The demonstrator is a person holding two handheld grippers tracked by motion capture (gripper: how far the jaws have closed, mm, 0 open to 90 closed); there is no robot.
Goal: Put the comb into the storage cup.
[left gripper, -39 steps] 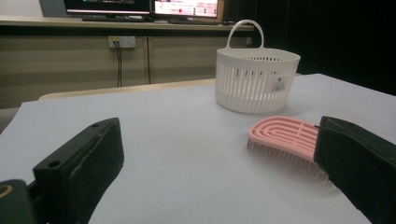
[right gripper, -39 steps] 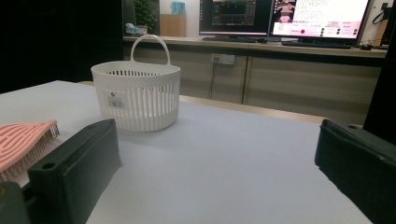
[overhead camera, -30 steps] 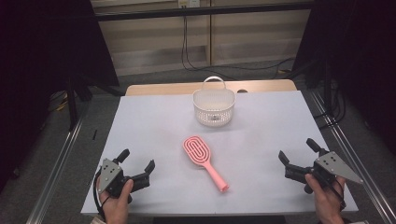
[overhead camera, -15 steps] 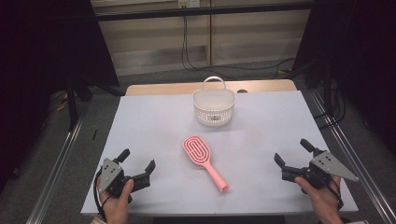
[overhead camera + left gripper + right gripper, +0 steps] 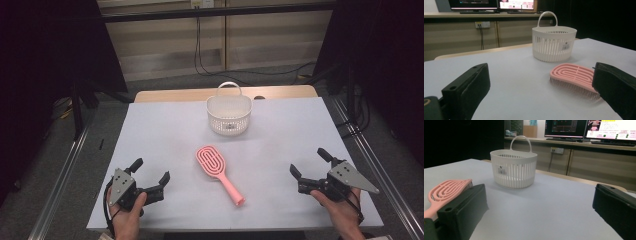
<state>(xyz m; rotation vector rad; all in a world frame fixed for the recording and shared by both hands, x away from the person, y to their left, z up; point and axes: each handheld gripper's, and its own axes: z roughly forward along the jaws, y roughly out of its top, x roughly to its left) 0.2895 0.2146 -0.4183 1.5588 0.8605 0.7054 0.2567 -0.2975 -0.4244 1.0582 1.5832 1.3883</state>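
- Lying bristles-down mid-table: pink hairbrush (image 5: 218, 172), between both grippers, touching neither.
- Left gripper (image 5: 151, 175) & right gripper (image 5: 308, 162): jaws spread wide, nothing held.
- White basket (image 5: 229, 114) sits behind brush.

Pink hairbrush (image 5: 574, 76) handle behind the left gripper's (image 5: 541, 92) right-hand finger.

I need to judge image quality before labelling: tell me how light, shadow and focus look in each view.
High view: table evenly lit, surroundings dark, shadows faint. Left gripper view: brush and basket fairly sharp, near jaws soft and dark. Right gripper view: basket sharp, soft shadow at its base, monitors bright, near jaws blurred.
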